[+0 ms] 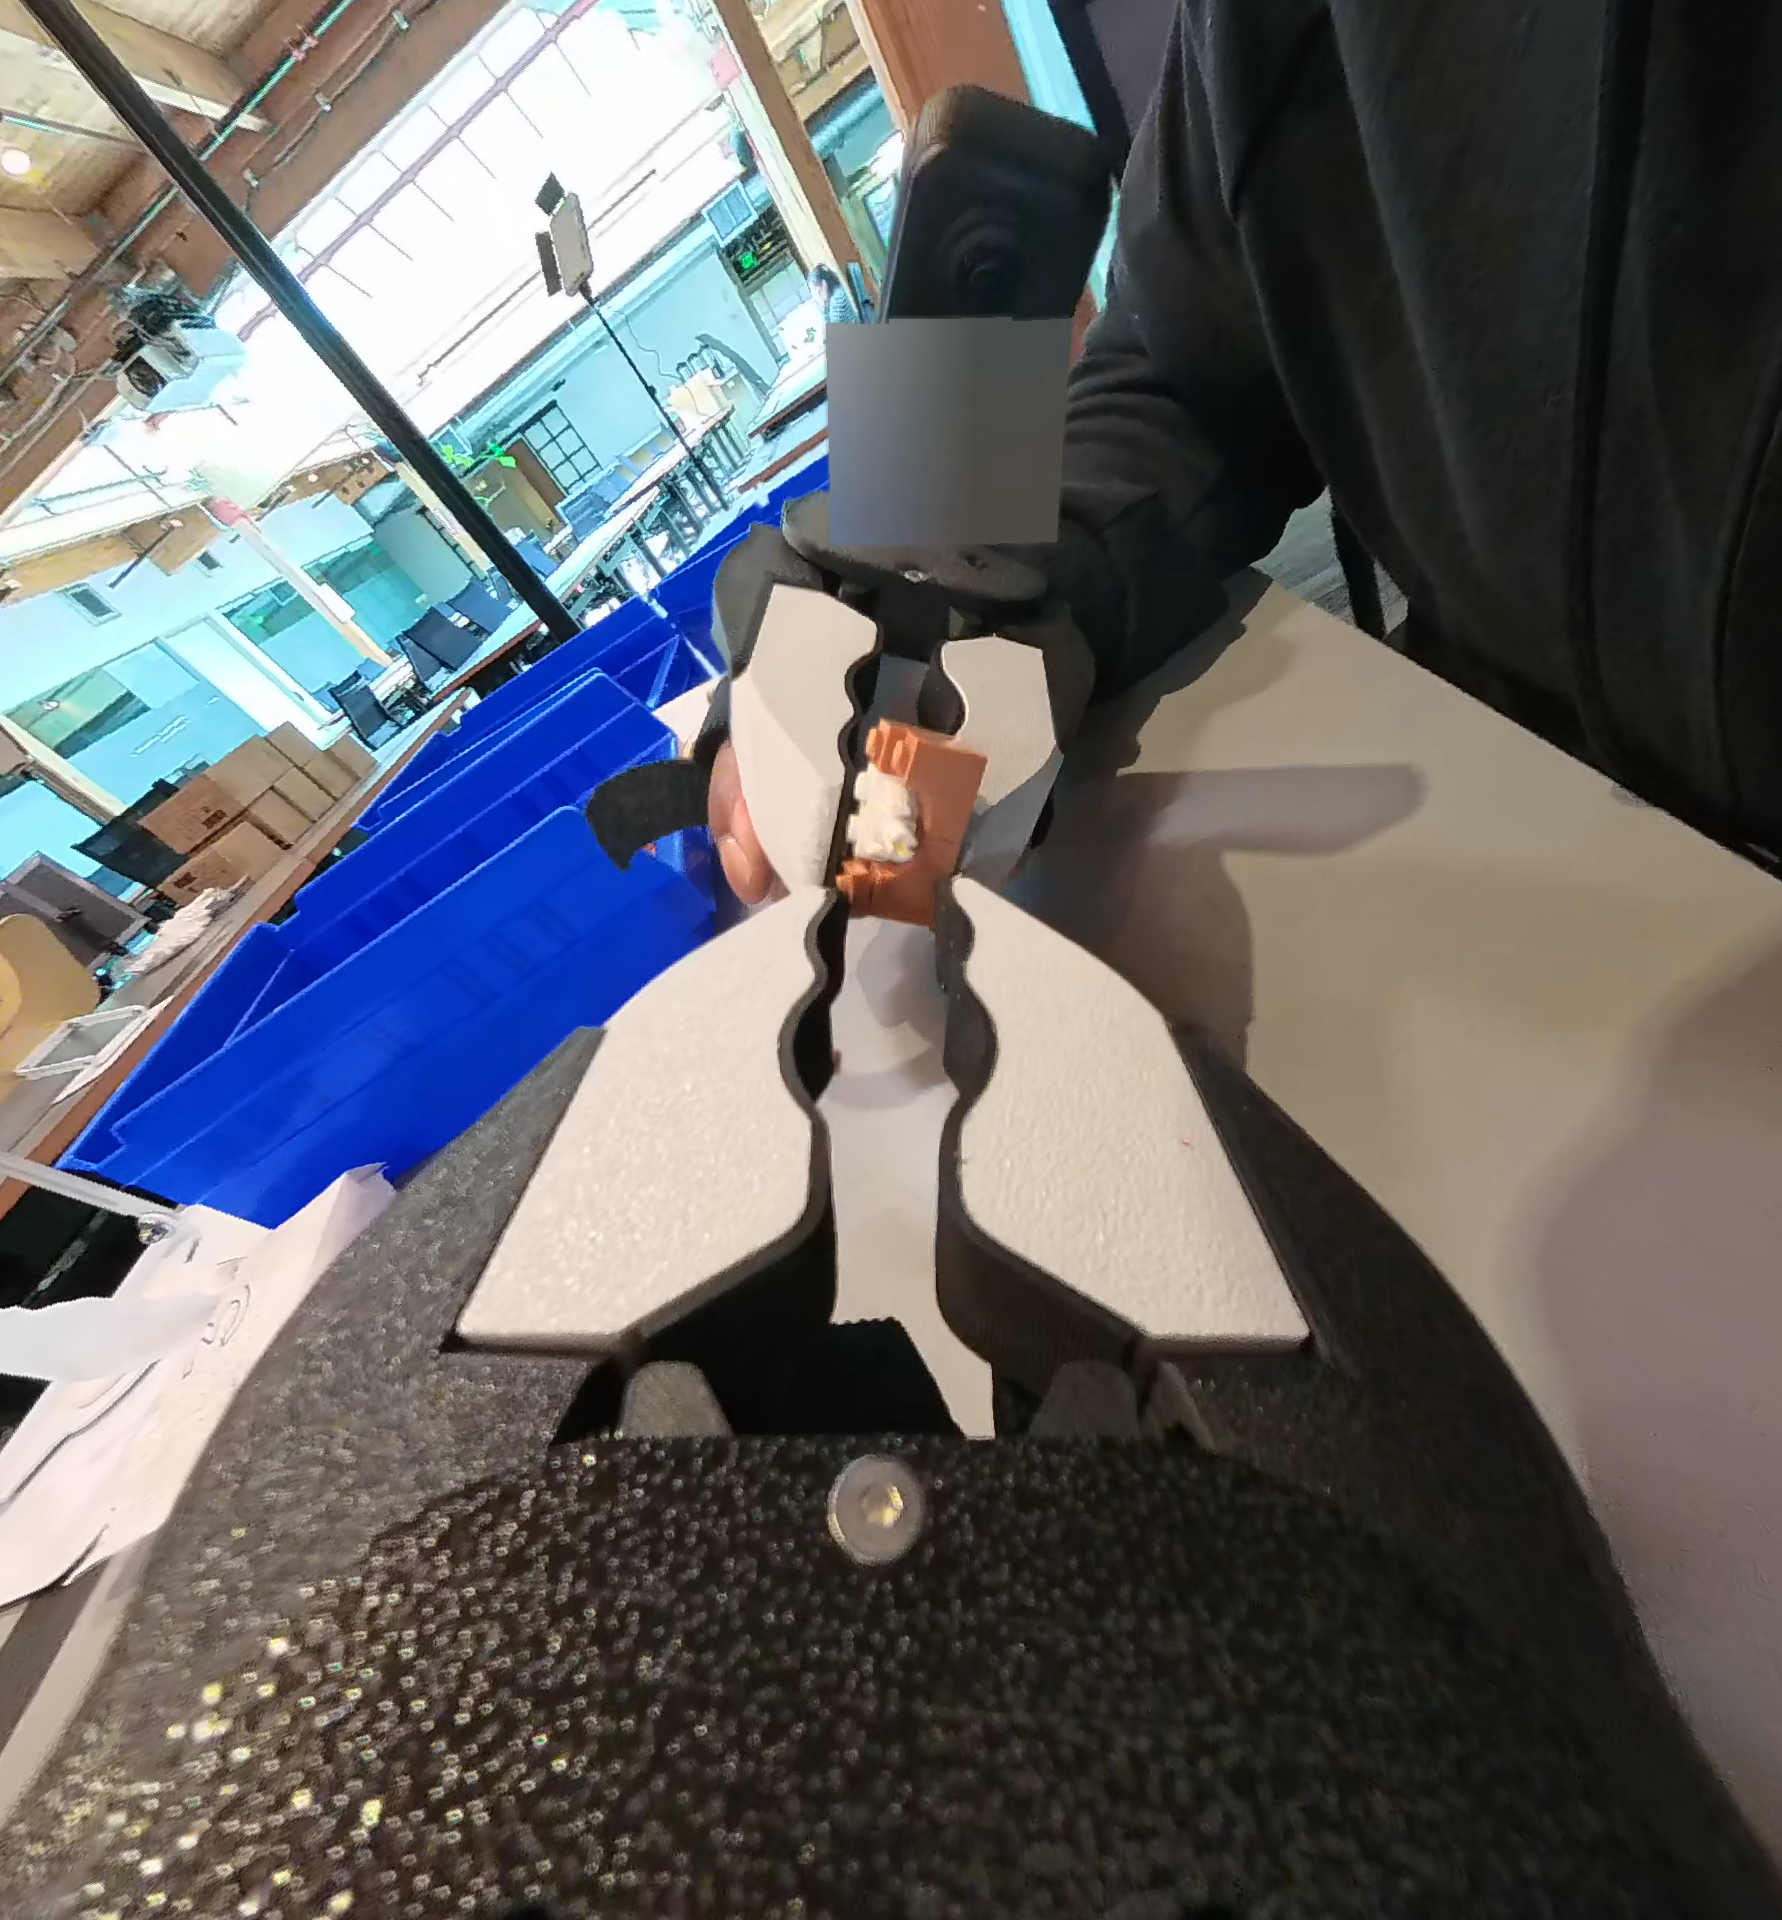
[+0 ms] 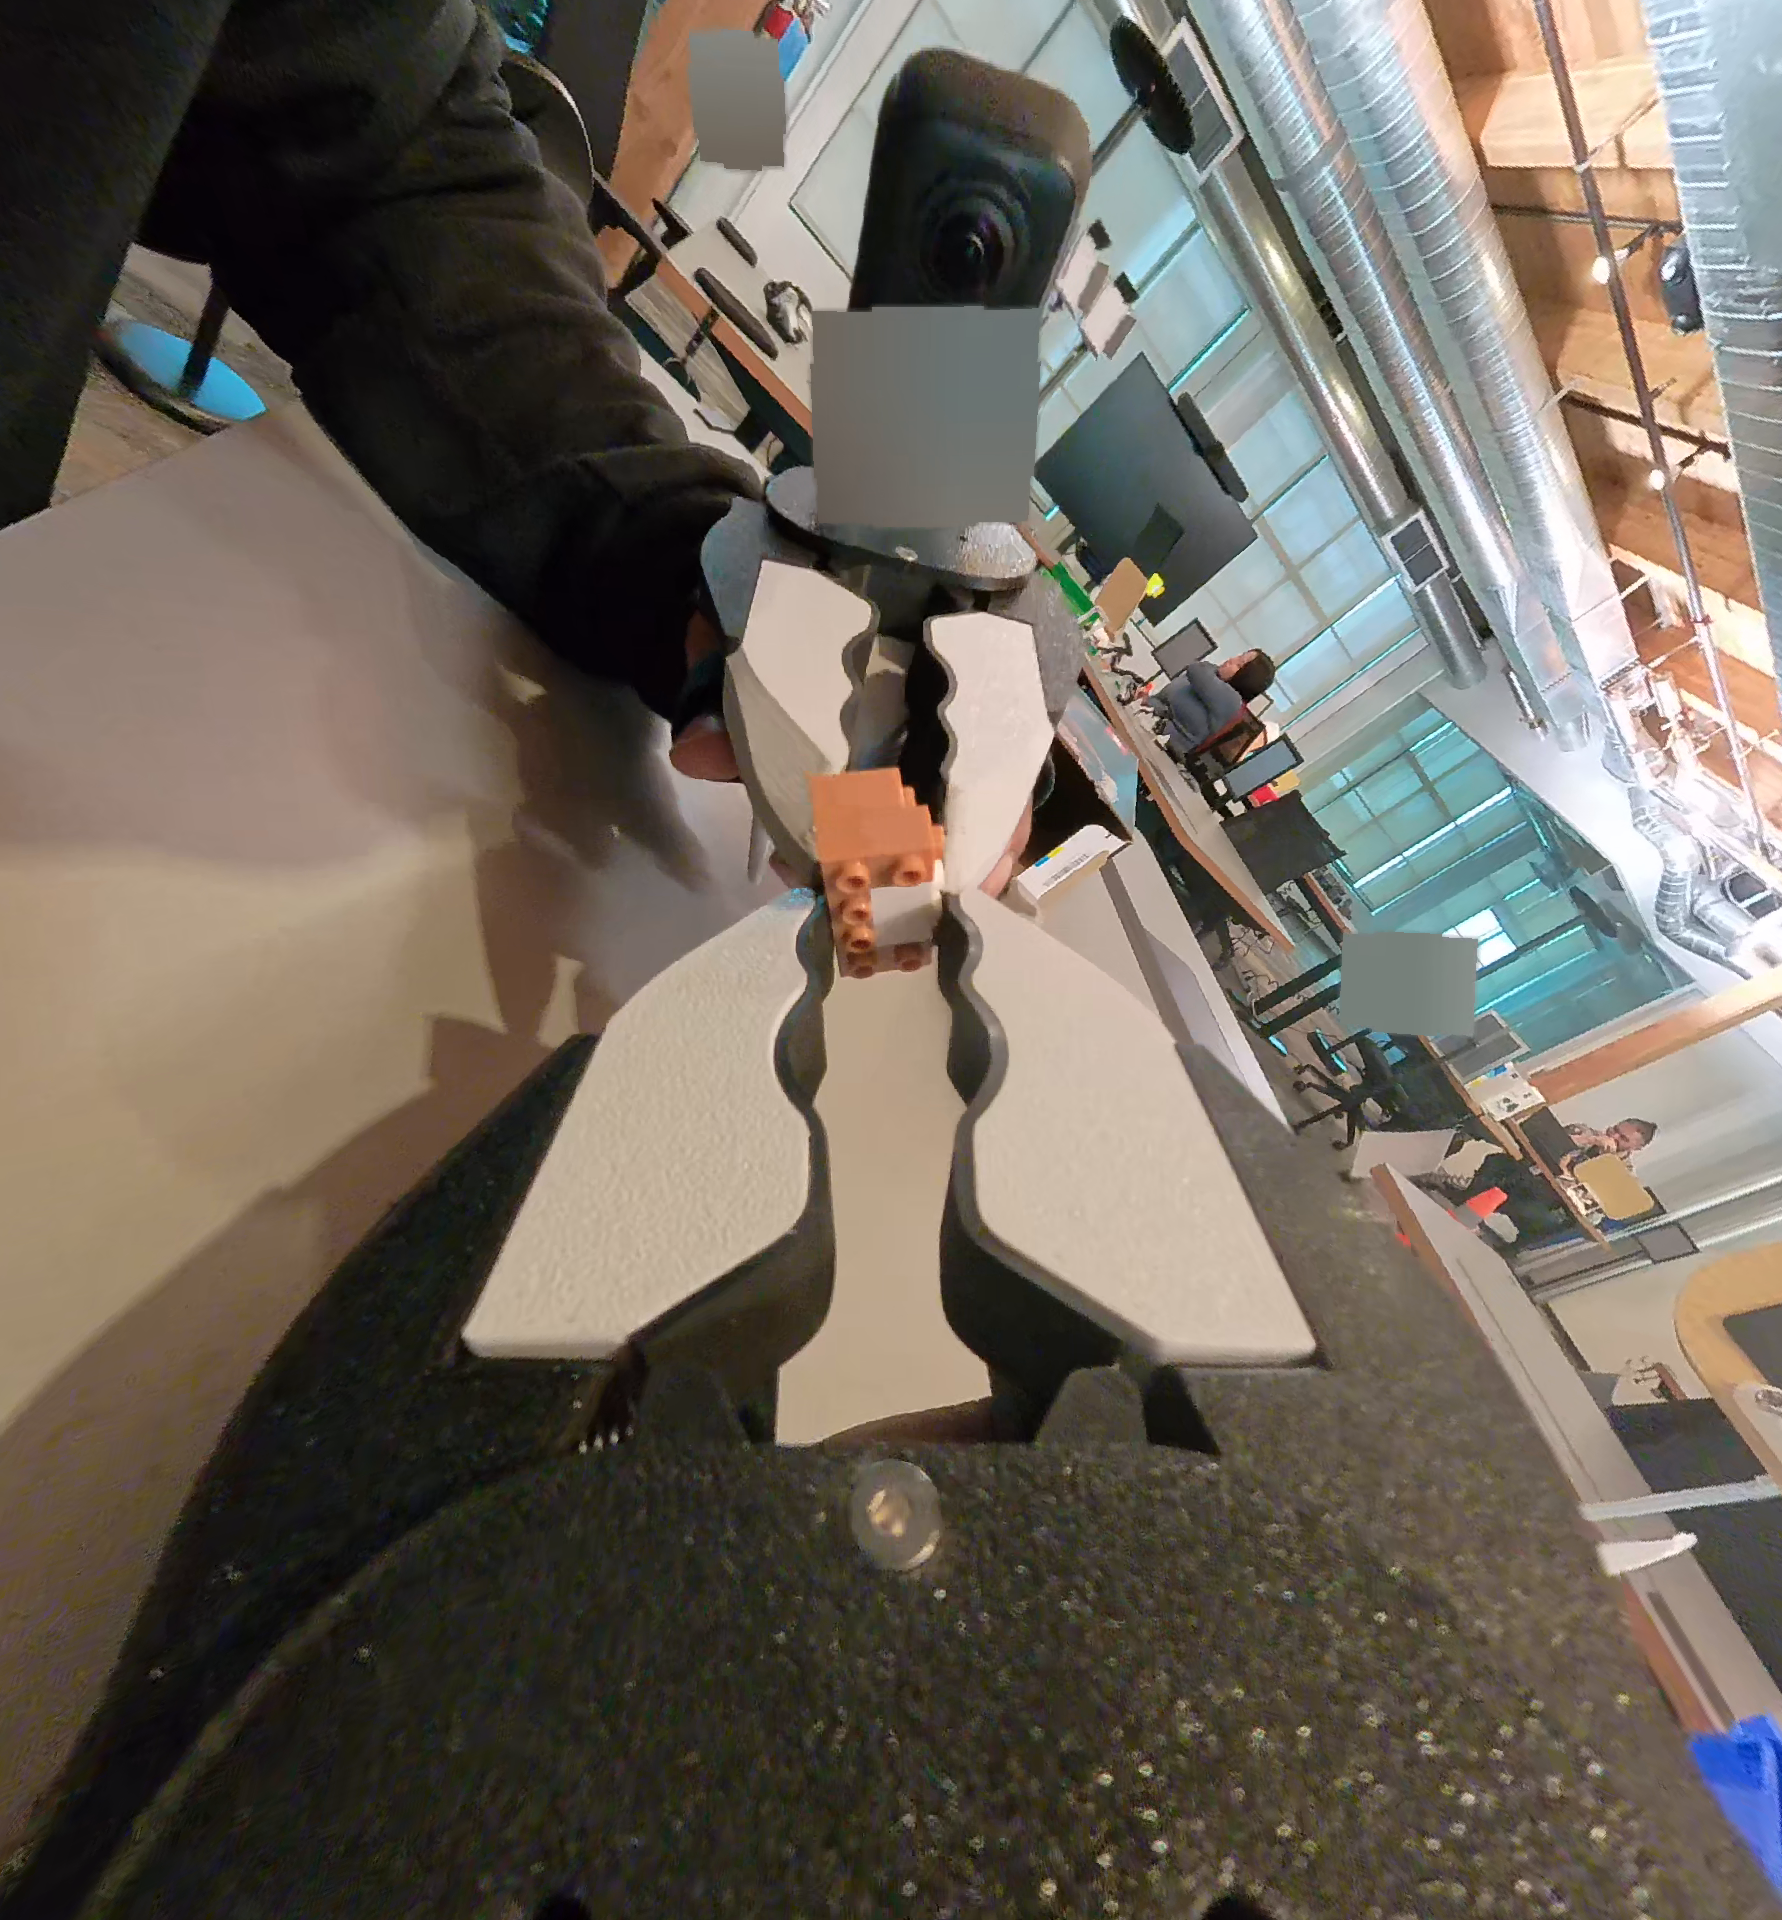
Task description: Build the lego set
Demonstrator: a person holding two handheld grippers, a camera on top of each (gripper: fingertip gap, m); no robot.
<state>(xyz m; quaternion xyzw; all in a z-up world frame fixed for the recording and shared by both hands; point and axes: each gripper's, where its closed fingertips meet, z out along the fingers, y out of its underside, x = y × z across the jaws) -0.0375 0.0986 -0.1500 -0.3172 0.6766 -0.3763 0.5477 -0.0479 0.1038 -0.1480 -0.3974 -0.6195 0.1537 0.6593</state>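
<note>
- Left gripper (image 1: 892, 904): its two pale fingers are closing on the near end of a small brick assembly (image 1: 908, 821), with both tips pressing against the orange-brown part.
- Right gripper (image 2: 882, 920): its fingers are clamping the opposite end of the same assembly (image 2: 879, 883), tip to tip with the left gripper.
- Brick assembly: orange-brown studded bricks are carrying a small white brick (image 2: 908, 914) set into them; the whole is being held in the air above the table, between the two facing tools.
- Table (image 1: 1489, 1039): a pale, plain top is lying below both tools and catching their shadows.
- Blue bins (image 1: 430, 987): these are standing in a row along the far edge of the table.
- Person (image 1: 1541, 364): a dark sleeve is reaching to each tool.
</note>
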